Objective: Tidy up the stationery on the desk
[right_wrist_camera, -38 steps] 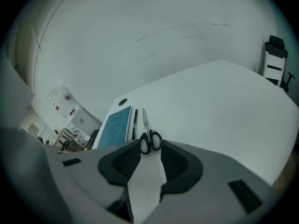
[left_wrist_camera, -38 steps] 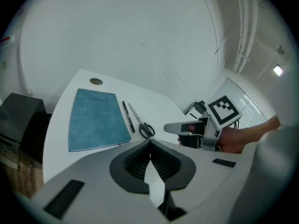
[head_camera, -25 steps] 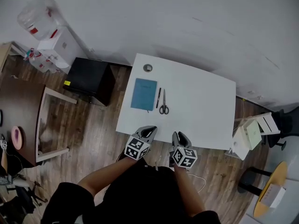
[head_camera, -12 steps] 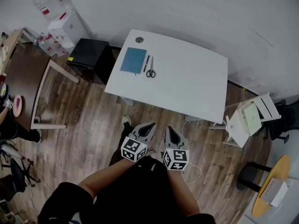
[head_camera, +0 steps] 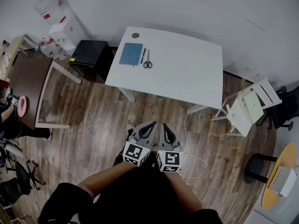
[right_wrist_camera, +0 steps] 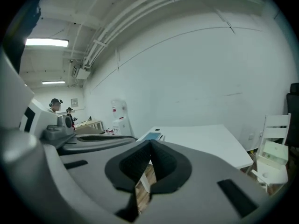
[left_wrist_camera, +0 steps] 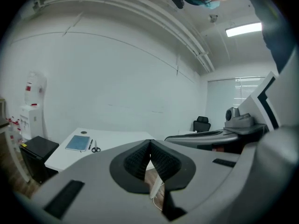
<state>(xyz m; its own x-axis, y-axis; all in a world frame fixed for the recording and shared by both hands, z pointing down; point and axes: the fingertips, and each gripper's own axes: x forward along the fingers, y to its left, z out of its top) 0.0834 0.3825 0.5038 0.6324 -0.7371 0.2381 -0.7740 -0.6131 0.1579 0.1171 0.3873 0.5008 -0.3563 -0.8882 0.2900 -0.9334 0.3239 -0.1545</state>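
A white desk (head_camera: pixel 187 73) stands by the far wall. At its far left end lie a blue notebook (head_camera: pixel 131 53), a black pen (head_camera: pixel 143 55) and black-handled scissors (head_camera: pixel 147 61), with a small round grommet (head_camera: pixel 135 35) in the corner. The notebook (left_wrist_camera: pixel 77 143) and scissors (left_wrist_camera: pixel 96 148) also show in the left gripper view. Both grippers hang over the wood floor, well short of the desk, close to my body. The left gripper (head_camera: pixel 148 127) and the right gripper (head_camera: pixel 166 130) are each shut, jaws touching at the tips, holding nothing.
A black cabinet (head_camera: pixel 88 55) and a water dispenser (head_camera: pixel 58 20) stand left of the desk. A brown table (head_camera: pixel 28 85) is at far left. White folding chairs (head_camera: pixel 250 108) lean at the desk's right end. A white cable (head_camera: pixel 191 160) lies on the floor.
The view has pulled back from the desk: one second ago the grippers were at its near edge, now they are over the floor some way from it. Both stay shut.
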